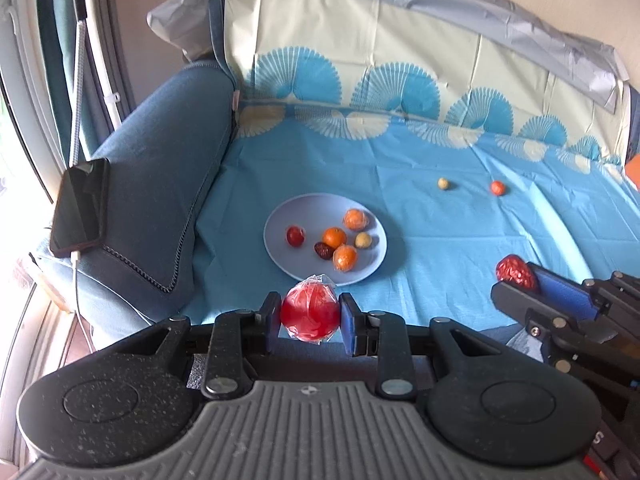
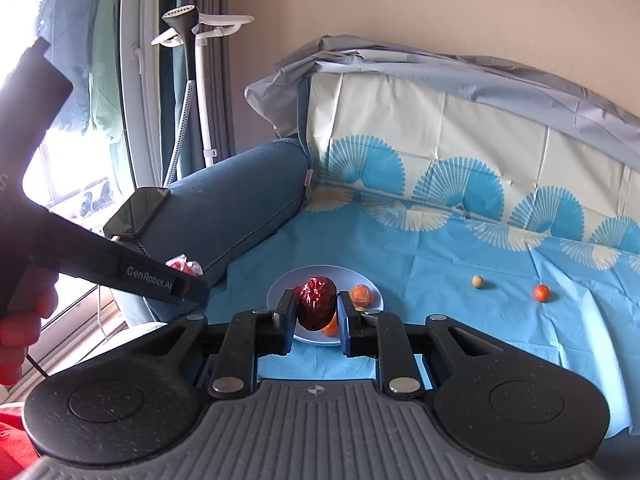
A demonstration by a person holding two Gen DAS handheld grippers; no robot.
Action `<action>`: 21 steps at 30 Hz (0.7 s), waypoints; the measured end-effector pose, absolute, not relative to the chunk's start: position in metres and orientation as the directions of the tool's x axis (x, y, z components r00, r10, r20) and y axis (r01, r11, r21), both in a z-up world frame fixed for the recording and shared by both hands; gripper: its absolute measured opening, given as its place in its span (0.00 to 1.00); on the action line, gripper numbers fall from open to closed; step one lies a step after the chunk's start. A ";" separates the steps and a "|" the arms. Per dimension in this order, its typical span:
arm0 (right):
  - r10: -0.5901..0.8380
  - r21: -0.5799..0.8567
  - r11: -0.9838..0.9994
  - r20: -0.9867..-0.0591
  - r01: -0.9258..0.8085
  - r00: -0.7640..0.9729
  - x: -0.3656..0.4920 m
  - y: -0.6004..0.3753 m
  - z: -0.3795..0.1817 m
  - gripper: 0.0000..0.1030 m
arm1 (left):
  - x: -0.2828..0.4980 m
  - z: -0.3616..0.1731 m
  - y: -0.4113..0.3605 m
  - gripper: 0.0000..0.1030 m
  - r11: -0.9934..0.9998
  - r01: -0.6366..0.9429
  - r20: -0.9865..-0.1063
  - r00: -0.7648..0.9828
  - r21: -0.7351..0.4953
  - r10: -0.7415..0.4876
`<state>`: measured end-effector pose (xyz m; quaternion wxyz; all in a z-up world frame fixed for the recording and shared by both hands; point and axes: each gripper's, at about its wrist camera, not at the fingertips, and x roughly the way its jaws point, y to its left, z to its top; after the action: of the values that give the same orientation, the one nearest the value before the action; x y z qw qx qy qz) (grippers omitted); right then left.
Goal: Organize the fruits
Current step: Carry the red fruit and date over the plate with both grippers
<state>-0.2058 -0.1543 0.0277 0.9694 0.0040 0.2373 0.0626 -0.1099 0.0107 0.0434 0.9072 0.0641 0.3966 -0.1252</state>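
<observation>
My left gripper (image 1: 309, 316) is shut on a red fruit wrapped in clear plastic (image 1: 309, 312), held just in front of the blue plate (image 1: 280, 216). On the plate lie several fruits: oranges (image 1: 334, 237), a red one (image 1: 295, 235), a dark date (image 1: 322, 251) and a pale ball (image 1: 363, 240). My right gripper (image 2: 313, 306) is shut on a wrinkled dark-red date (image 2: 316, 302), hovering before the plate (image 2: 280, 286); the same date (image 1: 516, 273) shows at the right of the left wrist view. A pale fruit (image 1: 443, 183) and a small orange one (image 1: 498, 187) lie loose on the cloth.
A blue patterned cloth (image 1: 440, 240) covers the sofa seat and back. A dark phone (image 1: 80, 206) with a cable rests on the blue armrest (image 1: 160, 184) at left. A garment steamer stand (image 2: 192, 80) is by the window. A person's hand (image 2: 20, 336) holds the left gripper's handle.
</observation>
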 end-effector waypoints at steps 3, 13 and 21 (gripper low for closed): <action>0.121 0.034 0.992 -0.449 -0.119 0.885 -0.211 -0.151 0.031 0.22 | -0.114 0.048 0.013 0.33 0.961 0.278 -0.729 0.660 0.011 -0.183; 0.128 0.021 0.991 -0.488 -0.135 0.864 -0.200 -0.145 0.025 0.22 | -0.106 0.048 0.026 0.33 0.968 0.251 -0.727 0.658 -0.033 -0.195; 0.106 0.011 0.993 -0.515 -0.117 0.851 -0.180 -0.146 0.020 0.22 | -0.080 0.046 0.029 0.33 0.967 0.254 -0.726 0.660 -0.027 -0.194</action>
<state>-0.1804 -0.1461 0.0200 0.9619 -0.0103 0.2669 0.0582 -0.0795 0.0288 0.0456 0.9103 0.0381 0.3933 -0.1230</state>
